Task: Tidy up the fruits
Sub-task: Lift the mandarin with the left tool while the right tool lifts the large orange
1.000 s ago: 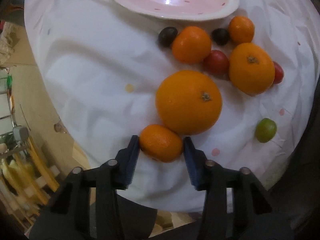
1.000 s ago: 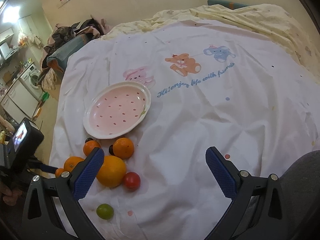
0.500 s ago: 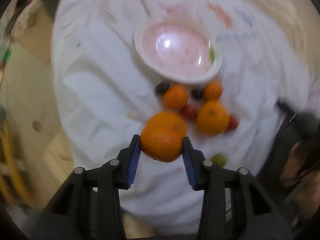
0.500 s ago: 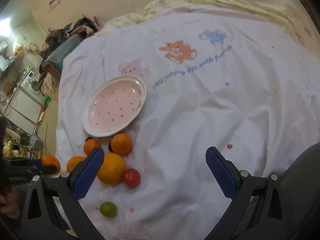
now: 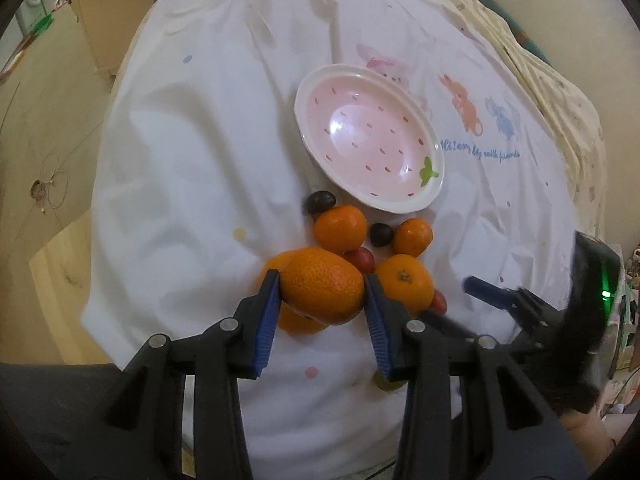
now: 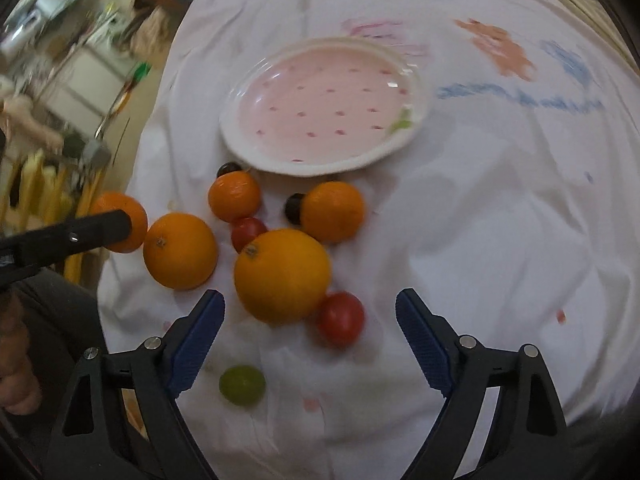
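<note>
My left gripper is shut on a small mandarin and holds it above the fruit pile; the mandarin also shows in the right wrist view. A pink strawberry plate lies empty beyond the pile. On the cloth lie a large orange, another orange, two mandarins, red tomatoes, dark grapes and a green grape. My right gripper is open, low over the large orange and a tomato.
The fruit sits on a white printed sheet over a bed. The sheet's edge drops to a wooden floor on the left. Household clutter stands beyond the bed's left side.
My left gripper lifted the small mandarin off the sheet and holds it higher. My right gripper dropped down and forward, close over the large orange and tomato.
</note>
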